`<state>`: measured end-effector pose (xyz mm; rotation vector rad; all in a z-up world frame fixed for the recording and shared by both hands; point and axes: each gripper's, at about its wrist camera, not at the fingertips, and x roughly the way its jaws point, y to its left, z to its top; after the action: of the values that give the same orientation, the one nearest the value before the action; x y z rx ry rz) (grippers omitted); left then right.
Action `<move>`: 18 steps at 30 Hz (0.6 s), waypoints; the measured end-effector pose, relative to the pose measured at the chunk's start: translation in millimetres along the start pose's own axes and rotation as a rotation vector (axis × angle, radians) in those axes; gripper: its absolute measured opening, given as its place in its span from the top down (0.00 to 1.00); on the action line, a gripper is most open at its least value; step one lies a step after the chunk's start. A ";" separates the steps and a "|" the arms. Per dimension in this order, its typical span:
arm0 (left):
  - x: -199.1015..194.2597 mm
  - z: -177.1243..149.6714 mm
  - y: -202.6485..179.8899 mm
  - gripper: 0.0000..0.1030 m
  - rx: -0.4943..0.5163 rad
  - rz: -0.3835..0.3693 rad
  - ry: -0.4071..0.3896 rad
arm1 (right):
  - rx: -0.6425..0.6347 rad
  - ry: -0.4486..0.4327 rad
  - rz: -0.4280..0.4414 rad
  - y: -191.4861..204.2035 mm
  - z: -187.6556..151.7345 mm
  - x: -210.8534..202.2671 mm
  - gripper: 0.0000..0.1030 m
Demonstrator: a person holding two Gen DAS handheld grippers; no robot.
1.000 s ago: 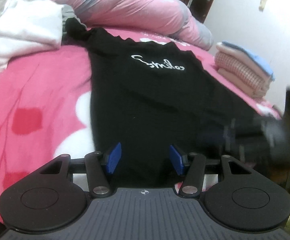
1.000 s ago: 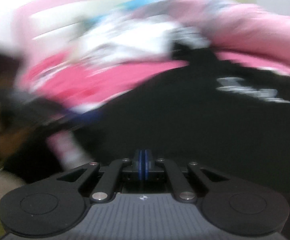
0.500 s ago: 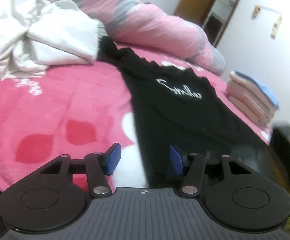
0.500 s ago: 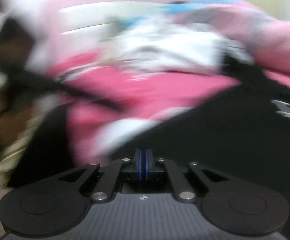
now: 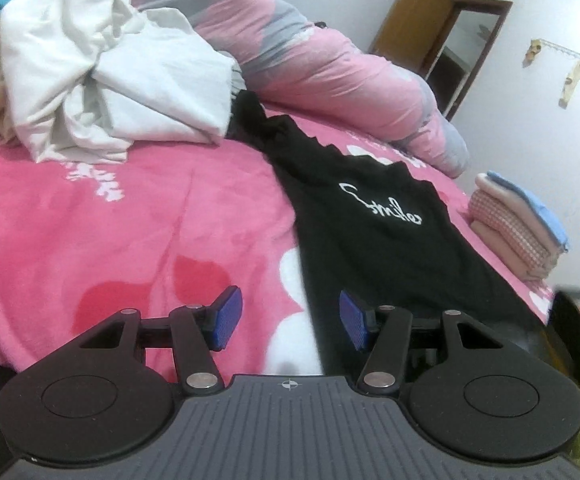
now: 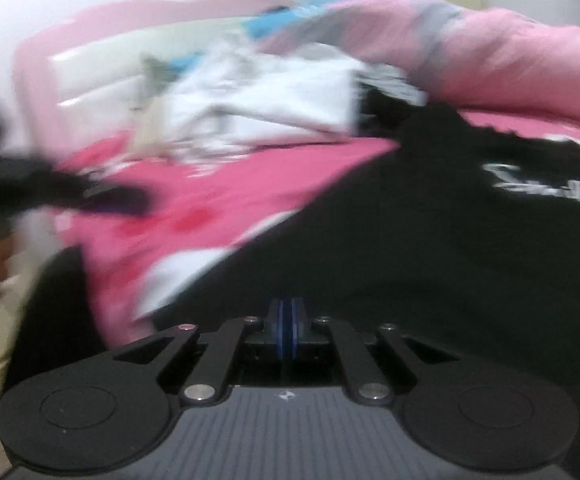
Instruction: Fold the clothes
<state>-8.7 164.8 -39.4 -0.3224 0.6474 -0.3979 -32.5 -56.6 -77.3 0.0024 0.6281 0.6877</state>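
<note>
A black shirt [image 5: 370,240] with white "Smile" lettering lies flat on the pink blanket [image 5: 129,232], its collar end toward the far pillows. My left gripper [image 5: 287,302] is open just above the shirt's near left edge; the left pad is over blanket, the right pad over black cloth, and nothing is between them. In the blurred right wrist view my right gripper [image 6: 287,320] is shut, low over the near part of the shirt [image 6: 430,248]. Whether any cloth is pinched between its pads cannot be told.
A crumpled white garment [image 5: 109,80] lies at the far left of the bed. A pink and grey duvet roll [image 5: 330,68] runs along the back. Folded clothes [image 5: 518,224] are stacked at the right edge. A black device with a green light [image 5: 578,320] is at the right.
The left gripper has swung left, from over the middle of the shirt to its left edge, still open. The right view has shifted over the shirt and stays blurred; its pads stay together.
</note>
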 end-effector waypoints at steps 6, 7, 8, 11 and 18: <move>34.8 9.3 -31.5 0.47 0.029 -0.100 0.021 | 0.050 -0.043 0.085 -5.6 -6.2 -39.9 0.92; 41.2 8.0 -38.8 0.47 0.044 -0.120 0.032 | 0.089 -0.071 0.039 -21.0 -4.1 -51.5 0.92; 47.4 4.8 -45.5 0.47 0.060 -0.139 0.048 | 0.148 -0.106 -0.018 -41.5 -2.4 -65.3 0.92; 66.1 -6.5 -65.8 0.47 0.114 -0.184 0.101 | 0.277 -0.171 -0.239 -95.1 -3.2 -100.2 0.92; 77.3 -33.1 -72.6 0.47 0.170 -0.165 0.177 | 0.228 -0.012 -0.903 -158.0 -49.7 -164.4 0.93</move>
<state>7.8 60.8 -74.5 -0.1795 0.7572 -0.6404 -64.0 -287.2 -61.1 -0.0624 0.6158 -0.2567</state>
